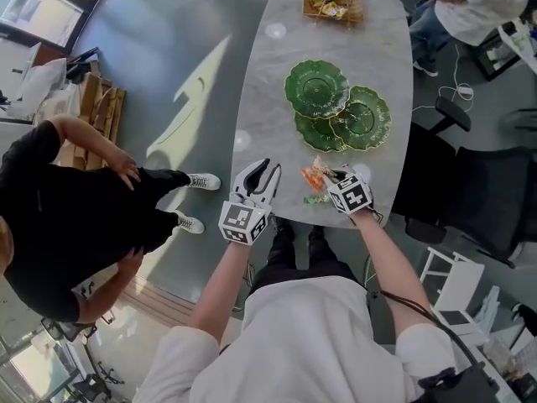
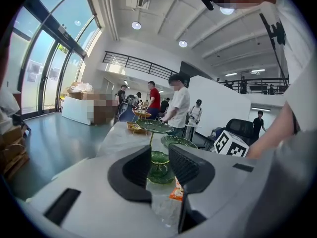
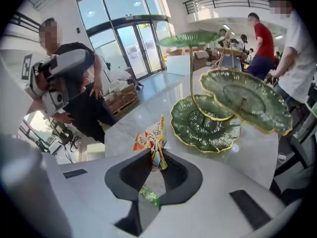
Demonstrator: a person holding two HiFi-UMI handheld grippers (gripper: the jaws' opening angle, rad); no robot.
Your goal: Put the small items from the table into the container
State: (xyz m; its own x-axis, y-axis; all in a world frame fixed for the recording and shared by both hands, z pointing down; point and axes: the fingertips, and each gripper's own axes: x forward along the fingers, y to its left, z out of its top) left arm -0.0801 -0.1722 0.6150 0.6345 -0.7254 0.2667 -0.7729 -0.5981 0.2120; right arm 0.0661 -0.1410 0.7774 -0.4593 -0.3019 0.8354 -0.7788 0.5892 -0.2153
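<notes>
Left tongs (image 1: 267, 169) (image 2: 159, 163): we find the jaws standing apart with nothing between the pads. Through the gap only the table (image 1: 252, 99) and the dishes beyond it show. This tool hangs over the near edge of the table and has no part in the present step.

Right tongs (image 1: 329, 178) (image 3: 156, 158): the jaws are nearly together and pinch a snack packet (image 1: 313, 177) (image 3: 151, 139) by its lower edge. The orange-and-yellow packet stands up out of the pads. We judge it to be clear of the table top, since the right gripper view shows a green wrapper (image 1: 315, 198) (image 3: 148, 196) lying below the jaws.

Progress, as we judge it:
- One item is in the grip and not yet delivered.
- At least the green wrapper remains on the table, just beside the right tongs. We cannot tell whether more small pieces lie under the tool.
- The tiered green dishes (image 1: 317, 86) (image 3: 205, 120), further along the table, show no items on any level.
- A wooden basket (image 1: 336, 0) at the far end already holds packets. We cannot tell from these views which of the two is the intended container.

We therefore rate the task as at an early stage: carry, release, then return for the rest.
</notes>
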